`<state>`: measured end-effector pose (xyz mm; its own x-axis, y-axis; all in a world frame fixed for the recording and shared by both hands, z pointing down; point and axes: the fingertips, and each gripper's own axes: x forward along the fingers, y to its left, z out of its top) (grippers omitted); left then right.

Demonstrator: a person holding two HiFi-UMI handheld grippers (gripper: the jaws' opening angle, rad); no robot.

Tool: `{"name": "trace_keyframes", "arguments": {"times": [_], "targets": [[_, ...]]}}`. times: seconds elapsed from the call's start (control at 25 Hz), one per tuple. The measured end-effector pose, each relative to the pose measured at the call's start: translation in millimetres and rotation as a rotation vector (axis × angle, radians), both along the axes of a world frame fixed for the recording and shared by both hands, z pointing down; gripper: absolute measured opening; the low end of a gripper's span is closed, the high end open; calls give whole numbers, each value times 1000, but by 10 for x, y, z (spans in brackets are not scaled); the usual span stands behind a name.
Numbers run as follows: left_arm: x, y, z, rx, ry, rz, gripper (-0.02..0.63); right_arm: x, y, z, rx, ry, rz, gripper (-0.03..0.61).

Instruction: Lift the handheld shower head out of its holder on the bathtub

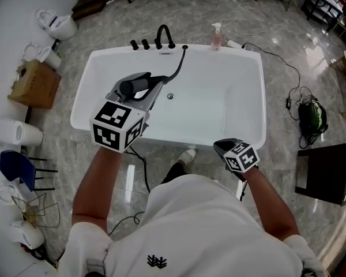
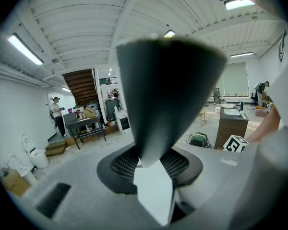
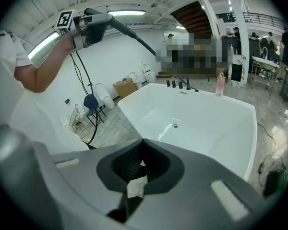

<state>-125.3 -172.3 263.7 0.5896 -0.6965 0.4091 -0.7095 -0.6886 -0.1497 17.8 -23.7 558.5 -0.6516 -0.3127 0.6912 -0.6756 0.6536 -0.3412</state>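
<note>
The left gripper [image 1: 139, 92] has its jaws partly spread and clamped on the dark shower head [image 1: 134, 86], which fills the gap between the pads. The right gripper [image 3: 134, 186] has its jaws pressed together with nothing between them, and it hangs over the tub's [image 1: 236, 105] near rim. The shower head is held above the tub's near-left part, clear of the rim. Its long axis runs across the tub. The hose [image 1: 179, 65] end faces the taps [image 1: 164, 37] on the far rim, and the blunt end faces the tub's left side.
</note>
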Motion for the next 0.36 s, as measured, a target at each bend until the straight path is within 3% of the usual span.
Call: {"name": "trace_keyframes", "arguments": {"times": [0.36], "targets": [[5,-51,3,0,3,12,141,21,-15,46,-10,-2,13,12]]}}
